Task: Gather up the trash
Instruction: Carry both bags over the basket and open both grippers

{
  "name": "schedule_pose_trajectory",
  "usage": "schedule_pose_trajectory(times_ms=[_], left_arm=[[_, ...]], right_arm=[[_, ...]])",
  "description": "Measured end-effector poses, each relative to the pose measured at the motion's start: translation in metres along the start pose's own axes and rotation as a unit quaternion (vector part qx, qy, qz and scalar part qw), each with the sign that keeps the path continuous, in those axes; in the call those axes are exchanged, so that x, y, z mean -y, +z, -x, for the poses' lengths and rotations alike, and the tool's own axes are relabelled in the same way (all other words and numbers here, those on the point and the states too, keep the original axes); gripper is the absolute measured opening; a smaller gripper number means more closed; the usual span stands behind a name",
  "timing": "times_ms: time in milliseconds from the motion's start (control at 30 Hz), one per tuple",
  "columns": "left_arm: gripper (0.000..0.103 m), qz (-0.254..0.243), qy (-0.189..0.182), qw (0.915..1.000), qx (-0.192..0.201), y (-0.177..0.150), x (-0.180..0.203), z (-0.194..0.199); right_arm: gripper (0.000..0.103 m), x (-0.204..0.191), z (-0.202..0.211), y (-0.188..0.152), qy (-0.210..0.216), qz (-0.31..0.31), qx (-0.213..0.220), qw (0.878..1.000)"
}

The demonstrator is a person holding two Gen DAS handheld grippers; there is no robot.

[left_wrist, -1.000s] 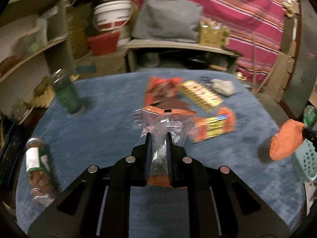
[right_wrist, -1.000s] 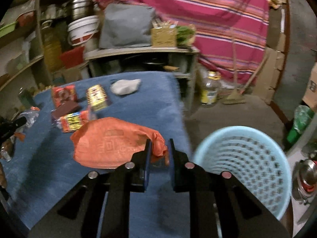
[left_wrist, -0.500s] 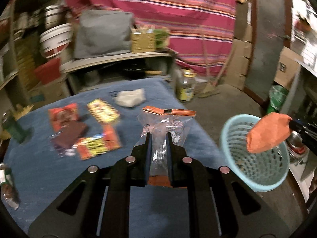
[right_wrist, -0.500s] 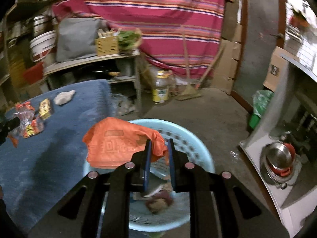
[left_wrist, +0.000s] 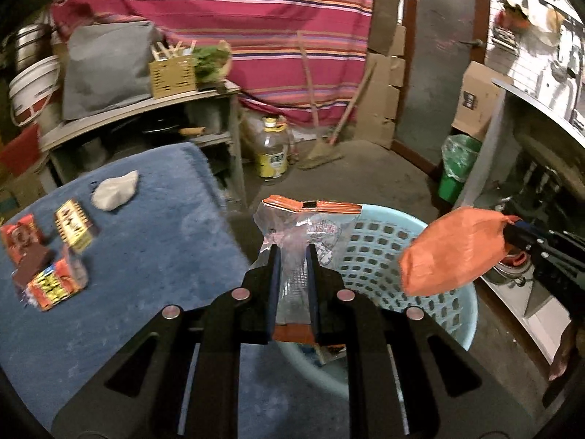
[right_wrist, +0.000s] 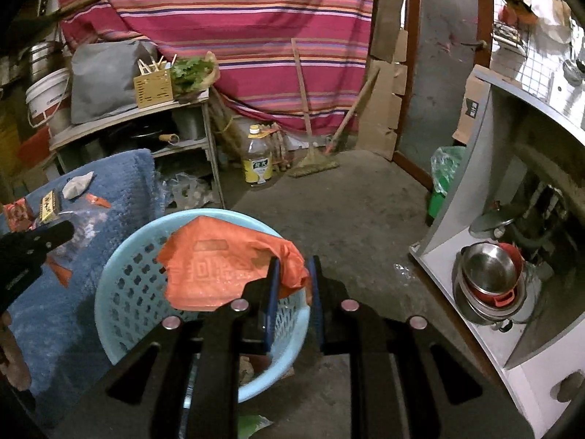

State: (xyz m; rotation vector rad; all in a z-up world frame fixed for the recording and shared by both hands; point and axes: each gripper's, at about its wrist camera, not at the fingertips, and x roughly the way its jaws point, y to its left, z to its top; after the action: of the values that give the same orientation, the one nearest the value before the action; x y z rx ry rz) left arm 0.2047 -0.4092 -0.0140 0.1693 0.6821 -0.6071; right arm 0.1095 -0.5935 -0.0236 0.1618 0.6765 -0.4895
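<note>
Above light-blue basket now, off blue table — left hand-held gripper clamps clear wrapper, right hand-held gripper orange bag.

A clear wrapper with an orange seal stands upright between the left fingers, a crumpled orange bag hangs from the right fingers, both over the pale-blue perforated basket.

Light: dim indoors, I see brightest glare upper right on the white wall | Blur: wrappers on the blue counter smear | Edges: fisheye bends, corners black | Steel bowl glints
</note>
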Motion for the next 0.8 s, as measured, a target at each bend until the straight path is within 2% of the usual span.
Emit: schedule_pose_trajectory(times_ms=[200, 333, 433, 500, 667, 800], left_arm=[[0.022, -0.001, -0.027, 0.9996, -0.001, 0.008, 0.014, -0.008], [0.033, -0.003, -0.032, 0.9995, 0.005, 0.010, 0.019, -0.007], [0.046, -0.001, -0.031, 0.9994, 0.013, 0.012, 0.016, -0.004], [0.051, 0.001, -0.028, 0.9994, 0.019, 0.013, 0.014, 0.000], [0.077, 0.009, -0.005, 0.9989, 0.046, 0.015, -0.004, 0.018], [0.085, 0.011, 0.016, 0.9982, 0.057, 0.015, -0.021, 0.029]], right_arm=[[0.017, 0.010, -0.002, -0.002, -0.003, -0.008, -0.003, 1.000], [0.017, 0.014, -0.002, -0.002, -0.006, -0.009, -0.003, 1.000], [0.017, 0.015, -0.002, -0.003, -0.006, -0.011, -0.004, 1.000], [0.017, 0.015, -0.002, -0.003, -0.005, -0.010, -0.004, 1.000], [0.017, 0.009, -0.007, -0.005, -0.003, -0.008, -0.010, 1.000], [0.019, -0.003, -0.012, -0.007, 0.003, -0.005, -0.019, 1.000]])
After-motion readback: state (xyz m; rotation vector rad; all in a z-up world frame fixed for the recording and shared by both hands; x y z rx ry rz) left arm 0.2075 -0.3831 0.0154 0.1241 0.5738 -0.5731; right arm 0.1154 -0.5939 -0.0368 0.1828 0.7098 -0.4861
